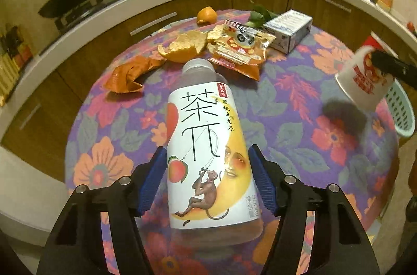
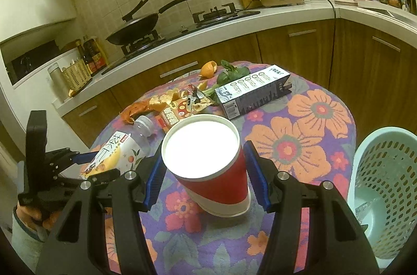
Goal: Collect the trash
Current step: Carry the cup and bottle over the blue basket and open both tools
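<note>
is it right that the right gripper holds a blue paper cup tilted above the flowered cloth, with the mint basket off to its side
Not quite: the paper cup between the fingers of the right gripper is red with a white band at its base, not blue, as the right wrist view shows. The rest stands: it hangs tilted above the flowered cloth, and the mint basket sits off to its side.

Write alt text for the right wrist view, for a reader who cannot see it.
The right tool grips a tilted red-and-white paper cup above a round table covered with a floral cloth. At left, the left tool straddles a lying clear plastic tea bottle; behind lie orange peel, a snack wrapper and a carton, with a pale green perforated basket at right.
</note>
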